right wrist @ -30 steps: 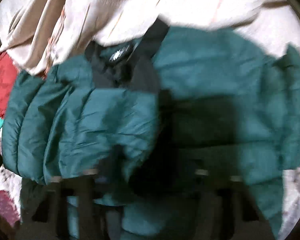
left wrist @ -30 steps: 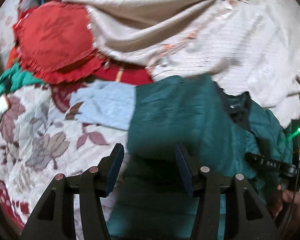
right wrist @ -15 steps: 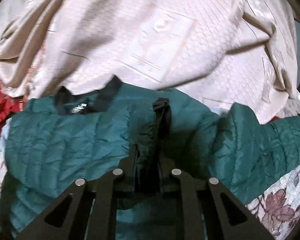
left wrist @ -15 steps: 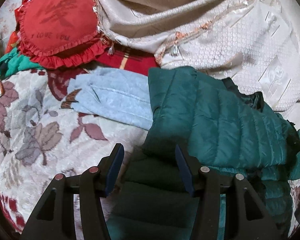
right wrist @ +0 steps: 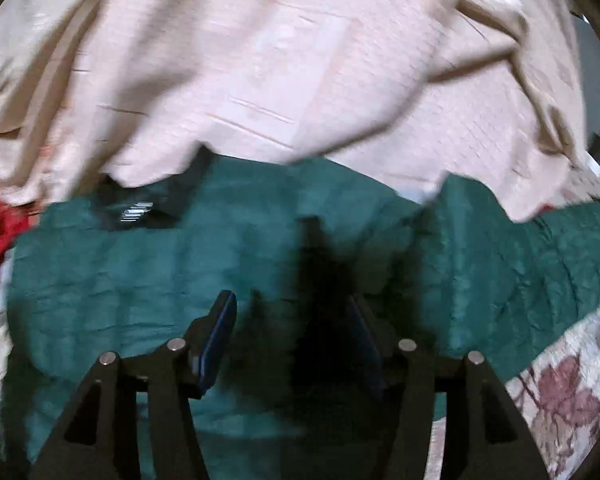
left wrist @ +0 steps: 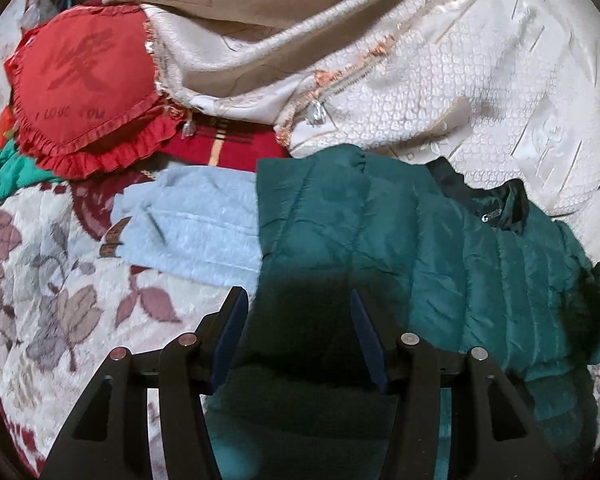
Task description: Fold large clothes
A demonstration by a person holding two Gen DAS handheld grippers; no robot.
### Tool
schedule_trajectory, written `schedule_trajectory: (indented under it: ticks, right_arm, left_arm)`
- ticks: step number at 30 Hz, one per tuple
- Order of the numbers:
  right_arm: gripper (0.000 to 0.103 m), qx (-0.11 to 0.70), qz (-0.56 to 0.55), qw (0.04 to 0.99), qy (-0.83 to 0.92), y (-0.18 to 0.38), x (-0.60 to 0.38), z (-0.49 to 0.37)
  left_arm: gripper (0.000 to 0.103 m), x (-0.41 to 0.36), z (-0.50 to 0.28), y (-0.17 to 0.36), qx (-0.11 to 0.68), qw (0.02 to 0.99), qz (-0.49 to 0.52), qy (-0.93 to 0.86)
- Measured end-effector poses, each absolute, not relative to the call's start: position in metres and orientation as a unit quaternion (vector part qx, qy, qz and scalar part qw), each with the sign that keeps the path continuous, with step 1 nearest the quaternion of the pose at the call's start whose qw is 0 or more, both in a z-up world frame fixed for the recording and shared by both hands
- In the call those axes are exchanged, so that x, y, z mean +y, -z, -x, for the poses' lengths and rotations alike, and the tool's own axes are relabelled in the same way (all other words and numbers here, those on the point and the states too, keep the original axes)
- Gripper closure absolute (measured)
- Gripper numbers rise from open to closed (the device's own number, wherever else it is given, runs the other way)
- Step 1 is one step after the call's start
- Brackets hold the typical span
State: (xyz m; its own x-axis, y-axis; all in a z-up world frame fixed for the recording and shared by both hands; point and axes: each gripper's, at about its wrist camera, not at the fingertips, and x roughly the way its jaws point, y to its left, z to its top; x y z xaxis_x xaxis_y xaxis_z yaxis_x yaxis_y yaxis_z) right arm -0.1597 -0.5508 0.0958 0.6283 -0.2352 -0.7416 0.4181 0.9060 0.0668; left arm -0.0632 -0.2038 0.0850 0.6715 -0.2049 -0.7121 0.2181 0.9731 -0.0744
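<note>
Both grippers stand wide open and hold nothing. The left gripper [left wrist: 296, 316] hovers over the left part of a dark green quilted jacket [left wrist: 400, 248], its blue-padded fingers [left wrist: 231, 328] spread apart above the shaded fabric; whether they touch the cloth cannot be told. The right gripper [right wrist: 292, 324] is likewise spread wide above the middle of the same jacket [right wrist: 140, 280], in a blurred view, with no cloth between its fingers.

The jacket lies on a bed covered by a floral bedspread [left wrist: 40, 288], one side panel folded across its body and a sleeve reaching out to the right. Its black collar [left wrist: 496, 208] sits against a heap of cream quilted fabric [left wrist: 440, 80]. A light blue garment [left wrist: 192, 232] lies just beside the jacket's left edge, and a red heart-shaped cushion [left wrist: 84, 92] sits farther back.

Judged risks: the puffy, slippery jacket may spring open with nothing pinning the fold. A grab near the left edge could also catch the blue garment, and one near the collar could snag the cream fabric.
</note>
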Motion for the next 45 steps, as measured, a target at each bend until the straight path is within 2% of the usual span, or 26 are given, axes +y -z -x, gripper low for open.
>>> schedule_trajectory:
  ticks: [5, 13, 24, 31, 37, 41, 45]
  right_arm:
    - [0.043, 0.423, -0.076, 0.896, 0.114, -0.082, -0.517, 0.132]
    - [0.045, 0.460, -0.062, 0.873, 0.150, -0.033, -0.534, 0.086]
    - [0.043, 0.433, -0.085, 0.886, 0.141, -0.069, -0.527, 0.129]
    - [0.043, 0.466, -0.062, 0.871, 0.142, -0.038, -0.519, 0.129]
    - [0.042, 0.461, -0.087, 0.871, 0.144, -0.049, -0.521, 0.132]
    - [0.029, 0.448, -0.094, 0.878, 0.139, -0.066, -0.523, 0.157]
    - [0.025, 0.435, -0.095, 0.884, 0.139, -0.082, -0.519, 0.176]
  left_arm:
    - [0.068, -0.221, 0.051, -0.066, 0.407, 0.907, -0.023, 0.105]
    - [0.065, -0.232, 0.046, -0.050, 0.415, 0.903, -0.042, 0.101]
    - [0.065, -0.233, 0.043, -0.046, 0.417, 0.903, -0.047, 0.095]
    - [0.064, -0.235, 0.045, -0.046, 0.414, 0.904, -0.050, 0.094]
    - [0.064, -0.231, 0.057, -0.054, 0.408, 0.907, -0.044, 0.096]
    - [0.064, -0.232, 0.068, -0.063, 0.404, 0.908, -0.035, 0.104]
    - [0.064, -0.241, 0.087, -0.079, 0.385, 0.914, -0.039, 0.120]
